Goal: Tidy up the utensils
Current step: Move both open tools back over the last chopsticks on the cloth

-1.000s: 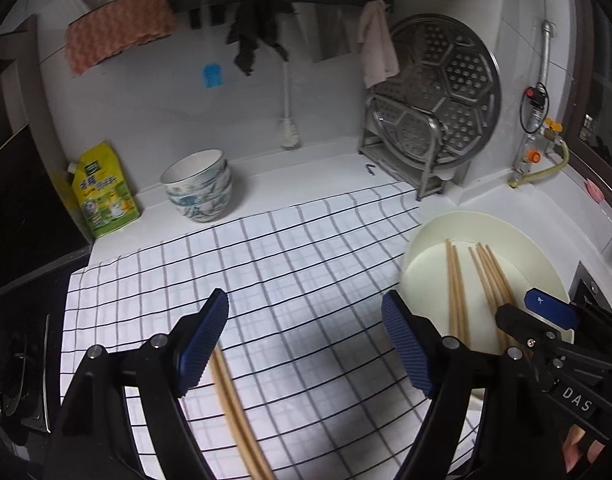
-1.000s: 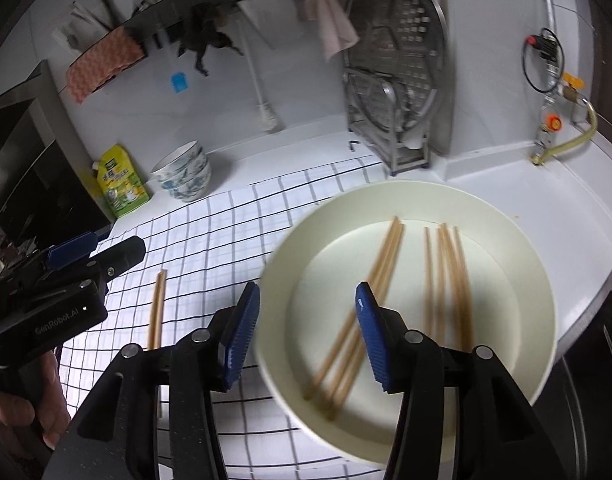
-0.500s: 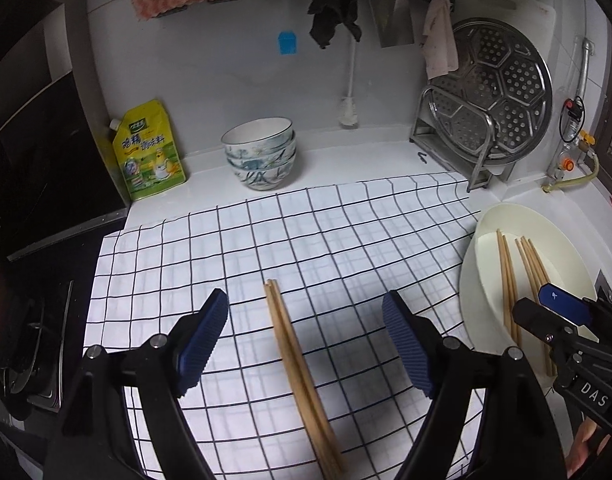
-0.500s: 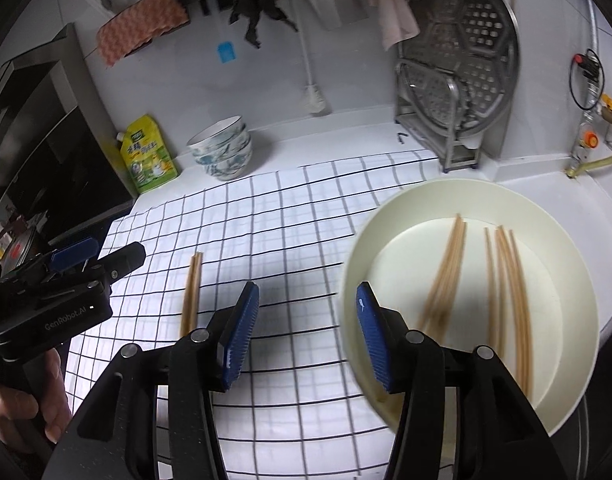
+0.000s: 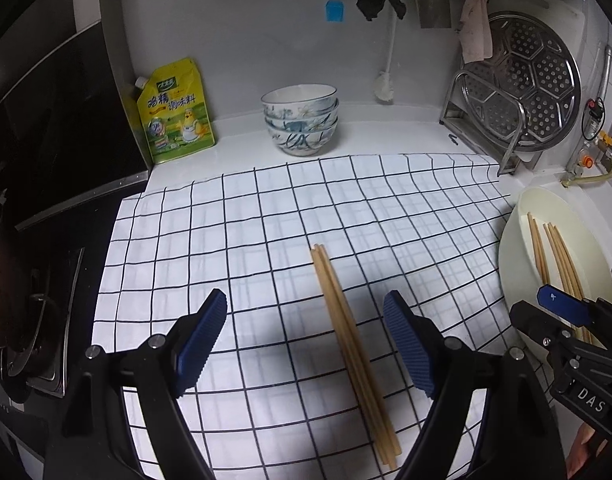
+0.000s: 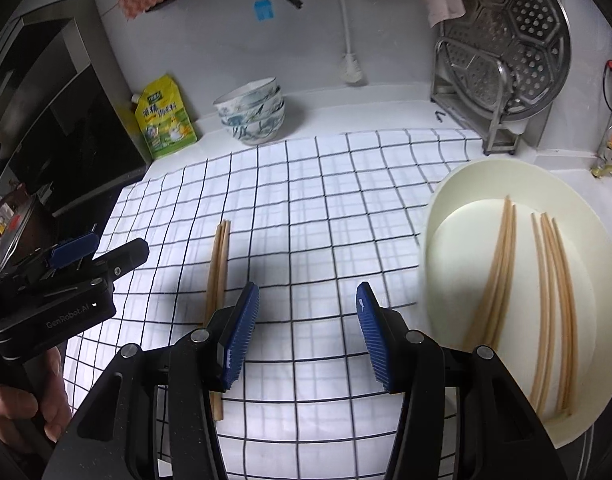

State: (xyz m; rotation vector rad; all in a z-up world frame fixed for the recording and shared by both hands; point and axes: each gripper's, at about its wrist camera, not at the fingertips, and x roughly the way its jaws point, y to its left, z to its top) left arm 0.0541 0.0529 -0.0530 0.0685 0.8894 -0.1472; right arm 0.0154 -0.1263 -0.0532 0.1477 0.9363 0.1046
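Chopsticks in a matched pair lie side by side on the checked cloth, toward its near edge, tips pointing to the back wall; laid parallel and touching, likely so they read as one sorted set. More loose chopsticks rest in the cream plate at the counter's right end, fanned and unpaired, apparently the stock to sort. Left gripper hangs above the cloth with jaws spread wide, the pair lying beneath the gap nearer its right pad, nothing pinched. Right gripper likewise stands spread and empty over bare cloth, between the pair on its left and the plate rim on its right. Judgement: one pair set out, several sticks left in the plate. Stacked bowls and a yellow seasoning pouch stand at the counter's back edge, well clear of the working area.
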